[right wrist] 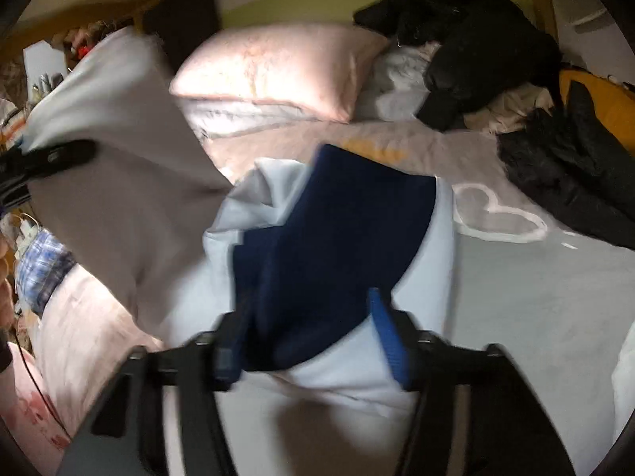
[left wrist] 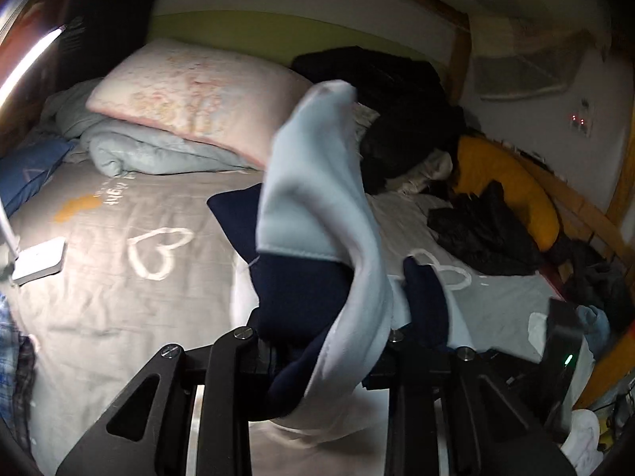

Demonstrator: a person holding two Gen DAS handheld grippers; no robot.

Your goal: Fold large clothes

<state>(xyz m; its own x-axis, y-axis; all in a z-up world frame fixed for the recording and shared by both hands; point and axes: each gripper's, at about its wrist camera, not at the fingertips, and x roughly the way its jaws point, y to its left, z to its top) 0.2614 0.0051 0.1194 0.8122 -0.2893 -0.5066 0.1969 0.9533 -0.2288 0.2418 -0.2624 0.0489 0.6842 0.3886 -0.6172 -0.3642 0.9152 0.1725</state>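
Observation:
A large light-blue and navy garment (left wrist: 317, 182) hangs in the air above the grey bed sheet (left wrist: 119, 277). My left gripper (left wrist: 325, 341) is shut on a bunched fold of it, fabric draped over both fingers. In the right wrist view the same garment (right wrist: 341, 238) fills the centre, blurred. My right gripper (right wrist: 313, 341) holds its navy and light-blue fabric between the blue-padded fingers (right wrist: 391, 341). The left gripper (right wrist: 51, 158) also shows there at far left, clamped on a stretched panel of the garment.
A pink pillow (left wrist: 190, 91) lies on a pale-blue quilt (left wrist: 131, 146) at the bed's head. Black clothes (left wrist: 397, 91), a yellow cushion (left wrist: 508, 182) and a black jacket (left wrist: 484, 230) lie along the right side. A white box (left wrist: 39, 261) and plaid fabric (left wrist: 12, 341) sit left.

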